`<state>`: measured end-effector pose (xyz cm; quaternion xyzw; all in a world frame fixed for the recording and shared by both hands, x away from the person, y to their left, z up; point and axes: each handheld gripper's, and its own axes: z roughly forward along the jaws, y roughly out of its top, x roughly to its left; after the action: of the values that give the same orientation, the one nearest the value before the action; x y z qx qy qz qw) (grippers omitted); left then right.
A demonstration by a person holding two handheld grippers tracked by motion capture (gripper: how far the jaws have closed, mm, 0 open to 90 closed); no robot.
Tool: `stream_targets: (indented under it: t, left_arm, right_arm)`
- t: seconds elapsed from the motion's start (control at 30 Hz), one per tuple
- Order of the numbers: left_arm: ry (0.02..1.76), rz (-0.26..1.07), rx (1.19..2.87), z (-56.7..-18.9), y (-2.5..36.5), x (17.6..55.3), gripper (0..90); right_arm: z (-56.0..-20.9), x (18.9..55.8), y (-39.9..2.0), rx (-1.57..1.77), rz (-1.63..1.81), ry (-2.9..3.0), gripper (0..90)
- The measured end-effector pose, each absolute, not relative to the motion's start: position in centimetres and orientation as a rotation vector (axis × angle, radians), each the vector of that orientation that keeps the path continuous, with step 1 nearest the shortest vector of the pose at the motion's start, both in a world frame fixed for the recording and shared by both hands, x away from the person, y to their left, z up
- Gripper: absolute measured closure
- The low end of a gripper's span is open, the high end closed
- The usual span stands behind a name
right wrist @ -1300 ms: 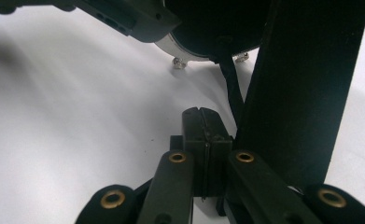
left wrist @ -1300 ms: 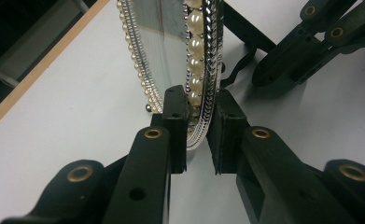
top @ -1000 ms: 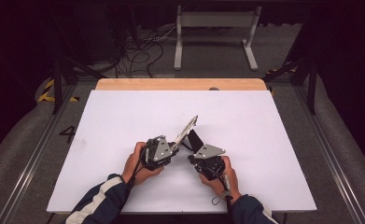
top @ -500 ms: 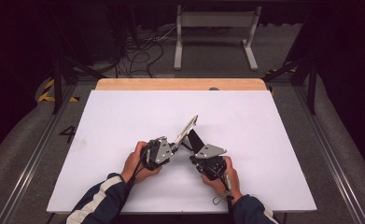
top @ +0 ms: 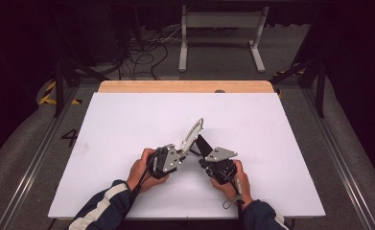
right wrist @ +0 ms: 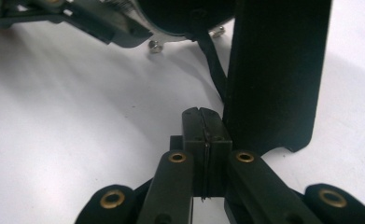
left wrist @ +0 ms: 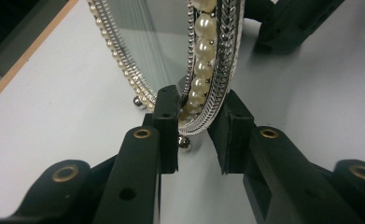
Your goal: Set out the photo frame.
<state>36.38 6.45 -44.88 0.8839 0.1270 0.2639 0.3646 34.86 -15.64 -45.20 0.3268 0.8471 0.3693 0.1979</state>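
Fingers (left wrist: 168, 123) of the left gripper (left wrist: 196, 133) pinch the fragile, stiff mirror (left wrist: 208, 65) by its pearl rim mid-worktop (top: 127, 124); the right gripper (right wrist: 202, 135) is clamped empty beside its stand (right wrist: 276, 70).

White table (top: 127, 124), grey floor (top: 27, 143), dark room

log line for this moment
left gripper: shut on frame rim | right gripper: shut, beside stand | frame upright on table
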Motion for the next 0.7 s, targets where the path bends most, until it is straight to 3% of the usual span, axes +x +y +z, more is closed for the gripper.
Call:
stream_targets:
  t: [0.7]
  left_arm:
    - [0.322, 0.622, 2.246, -45.0, 6.6, 36.7, 71.0]
  right_arm:
    - [-45.7, 34.6, -16.8, 0.937, 1.057, 2.367, 90.0]
